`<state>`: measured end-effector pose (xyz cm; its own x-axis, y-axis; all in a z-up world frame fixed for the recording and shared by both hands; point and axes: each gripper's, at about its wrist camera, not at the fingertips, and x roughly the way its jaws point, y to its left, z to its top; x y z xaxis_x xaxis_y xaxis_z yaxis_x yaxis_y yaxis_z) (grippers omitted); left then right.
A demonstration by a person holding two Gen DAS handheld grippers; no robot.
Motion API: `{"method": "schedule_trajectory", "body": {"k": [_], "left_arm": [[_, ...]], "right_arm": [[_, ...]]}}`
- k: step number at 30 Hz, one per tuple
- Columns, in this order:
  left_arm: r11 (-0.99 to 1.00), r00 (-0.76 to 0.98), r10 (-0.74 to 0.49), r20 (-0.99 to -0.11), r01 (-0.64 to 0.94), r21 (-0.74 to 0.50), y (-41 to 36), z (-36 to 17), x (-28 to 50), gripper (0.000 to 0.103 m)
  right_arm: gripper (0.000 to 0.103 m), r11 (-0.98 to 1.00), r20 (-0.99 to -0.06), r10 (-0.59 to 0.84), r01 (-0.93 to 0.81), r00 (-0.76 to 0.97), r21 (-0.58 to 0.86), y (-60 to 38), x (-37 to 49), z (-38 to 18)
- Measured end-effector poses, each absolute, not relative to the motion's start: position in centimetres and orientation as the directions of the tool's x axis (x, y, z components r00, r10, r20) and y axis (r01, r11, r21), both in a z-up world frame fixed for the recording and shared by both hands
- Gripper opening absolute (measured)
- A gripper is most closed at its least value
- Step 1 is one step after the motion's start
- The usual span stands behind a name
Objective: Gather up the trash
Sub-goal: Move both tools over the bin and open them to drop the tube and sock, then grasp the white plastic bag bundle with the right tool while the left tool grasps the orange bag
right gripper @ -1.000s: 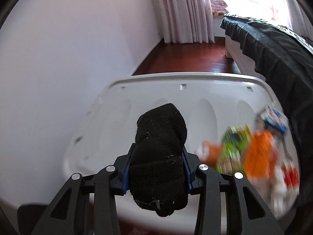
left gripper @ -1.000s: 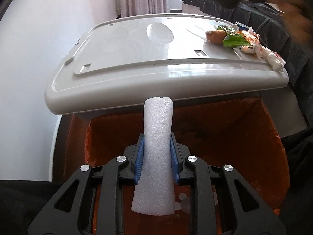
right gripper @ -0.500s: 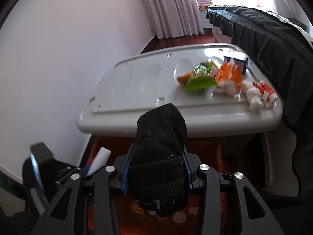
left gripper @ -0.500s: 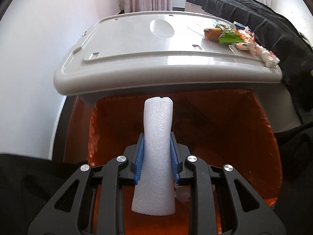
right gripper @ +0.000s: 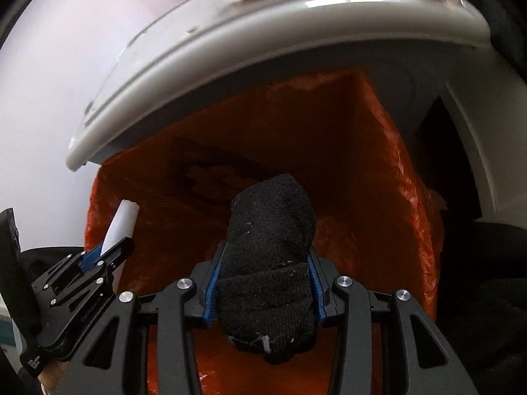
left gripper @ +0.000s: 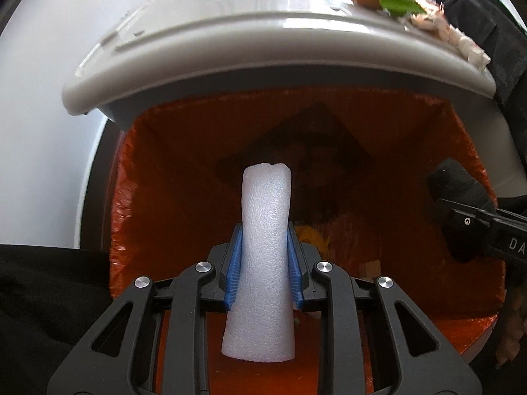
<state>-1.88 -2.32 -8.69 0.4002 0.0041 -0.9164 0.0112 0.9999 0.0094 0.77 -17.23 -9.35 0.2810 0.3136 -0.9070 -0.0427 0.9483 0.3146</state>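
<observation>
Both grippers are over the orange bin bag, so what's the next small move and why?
Probably open both sets of fingers. The left gripper holds the white foam tube and the right gripper the black sock above the orange-lined bin, so both should drop in.

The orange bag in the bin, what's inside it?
Inside the orange bag something yellow and pale scraps lie at the bottom. The white foam roll and left gripper cover the rest, so I can't tell what else.
</observation>
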Motion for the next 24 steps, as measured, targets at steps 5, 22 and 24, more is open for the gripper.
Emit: {"method": "schedule_trajectory", "body": {"k": [5, 22, 24], "left_arm": [[1.0, 0.357, 0.002, -0.934, 0.021, 0.01, -2.3, -9.8, -1.7, 0.032], [0.999, 0.38, 0.005, -0.925, -0.043, -0.012, -1.0, -9.1, -1.7, 0.07], [0.999, 0.397, -0.001, -0.918, -0.035, -0.016, -1.1, -9.0, -1.7, 0.07]], "right_arm": [[0.06, 0.95, -0.92, 0.308, -0.034, 0.243, 0.309, -16.9, 1.0, -10.3], [0.066, 0.959, -0.824, 0.264, -0.045, 0.501, 0.28, -23.6, 5.5, 1.0], [0.066, 0.978, -0.817, 0.193, -0.041, 0.543, 0.204, -25.9, 7.8, 3.2]]}}
